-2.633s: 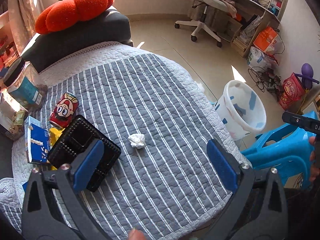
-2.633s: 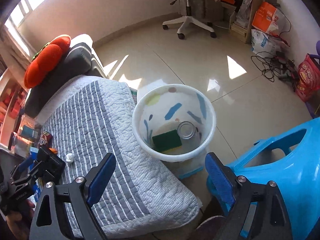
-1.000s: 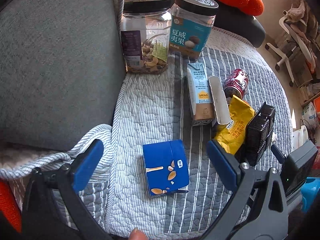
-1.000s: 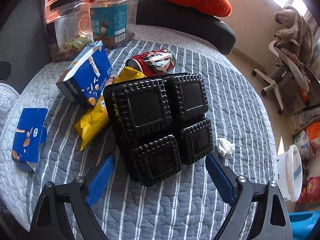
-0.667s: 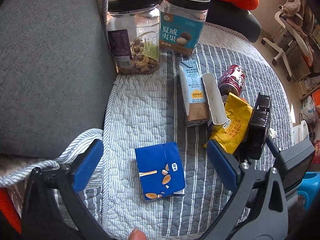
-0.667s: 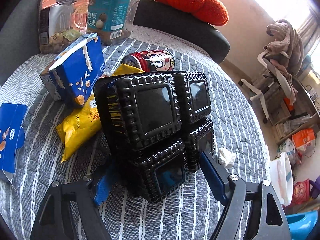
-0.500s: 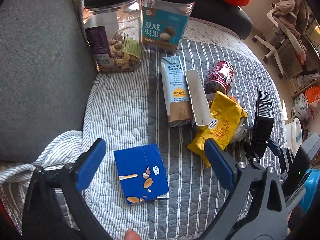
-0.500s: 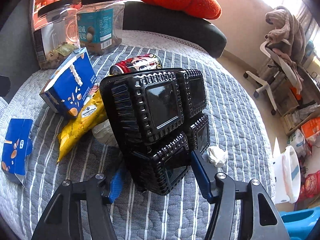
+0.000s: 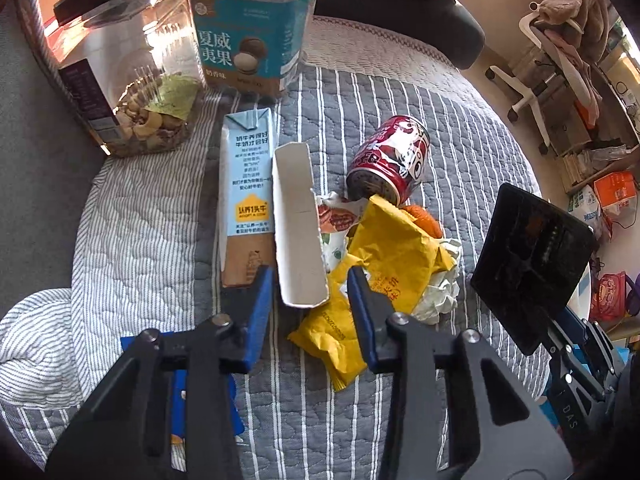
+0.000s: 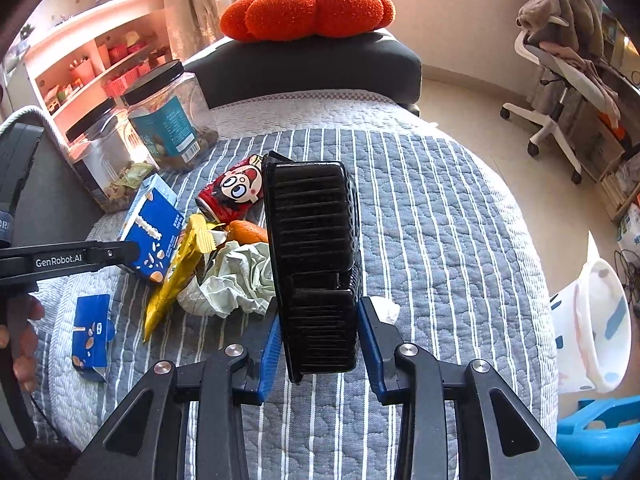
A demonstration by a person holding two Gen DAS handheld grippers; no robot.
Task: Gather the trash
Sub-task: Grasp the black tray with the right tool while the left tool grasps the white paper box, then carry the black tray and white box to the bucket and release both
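Trash lies on the striped grey quilt (image 9: 400, 92). My left gripper (image 9: 311, 304) hangs over the pile with its jaws closing. The white flap (image 9: 298, 224) of a light-blue milk carton (image 9: 246, 184) is between them, with a gap still showing on the right side. Beside it lie a yellow snack bag (image 9: 388, 256), a red can (image 9: 390, 160) and crumpled paper (image 9: 438, 292). My right gripper (image 10: 320, 342) is closing and pressed on a black plastic tray (image 10: 312, 248), which it holds up on edge. The same tray (image 9: 532, 264) shows at the right in the left wrist view.
Two black-lidded snack jars (image 9: 248, 28) stand at the quilt's far edge. A small blue box (image 10: 92, 332) lies near left, and a white tissue (image 10: 382, 308) lies behind the tray. A white bin (image 10: 596, 320) and a blue stool (image 10: 600, 436) stand on the floor to the right.
My left gripper moved in over the carton and narrowed its jaws around the flap. My right gripper shut on the black tray and lifted it on edge, uncovering the crumpled paper.
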